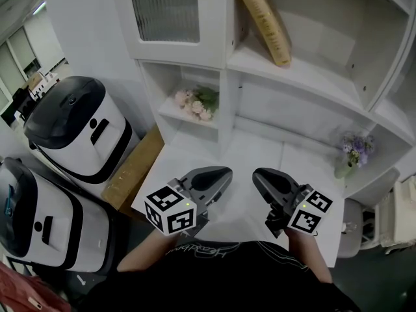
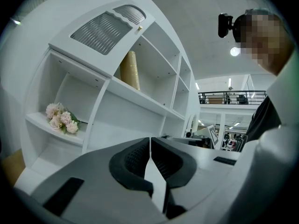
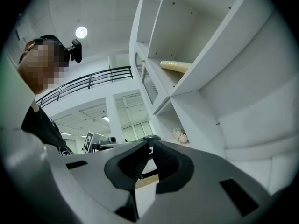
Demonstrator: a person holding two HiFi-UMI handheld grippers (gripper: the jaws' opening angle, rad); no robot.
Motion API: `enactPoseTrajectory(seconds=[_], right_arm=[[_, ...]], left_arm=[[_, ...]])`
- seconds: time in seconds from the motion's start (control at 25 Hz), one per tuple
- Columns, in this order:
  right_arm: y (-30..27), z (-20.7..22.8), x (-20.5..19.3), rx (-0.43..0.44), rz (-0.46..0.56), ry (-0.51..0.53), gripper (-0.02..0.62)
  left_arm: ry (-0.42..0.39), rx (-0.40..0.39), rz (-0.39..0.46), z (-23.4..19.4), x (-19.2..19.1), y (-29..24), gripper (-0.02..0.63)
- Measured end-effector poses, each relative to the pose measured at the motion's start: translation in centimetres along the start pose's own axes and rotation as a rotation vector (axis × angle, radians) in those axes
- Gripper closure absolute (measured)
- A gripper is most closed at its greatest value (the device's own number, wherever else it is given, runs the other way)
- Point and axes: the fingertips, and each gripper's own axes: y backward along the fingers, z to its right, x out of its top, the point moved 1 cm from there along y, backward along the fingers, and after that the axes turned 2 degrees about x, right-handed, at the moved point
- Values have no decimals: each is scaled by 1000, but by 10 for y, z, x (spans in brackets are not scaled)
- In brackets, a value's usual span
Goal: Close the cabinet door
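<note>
the cabinet door [image 1: 166,10], a white frame round ribbed glass, stands upright at the upper left of the shelf unit [image 1: 312,77], face toward the person, ribs running up and down (fully home or not, i cannot tell). well below it, the left gripper [image 1: 226,173] and right gripper [image 1: 256,175] have jaws together, empty.

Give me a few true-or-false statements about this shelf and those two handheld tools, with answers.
1. The left gripper has its jaws shut with nothing between them. True.
2. The right gripper grips the cabinet door. False: its jaws are shut on nothing, well below the door.
3. The gold book lies flat. False: it leans in an upper compartment.
4. Pink flowers sit on a lower shelf on the left. True.
</note>
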Motion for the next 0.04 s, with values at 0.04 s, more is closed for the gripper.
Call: enactPoseTrajectory(seconds=[0.04], right_arm=[[0, 0, 0, 1, -1, 0, 537]], left_arm=[[-1, 0, 1, 0, 0, 0, 577]])
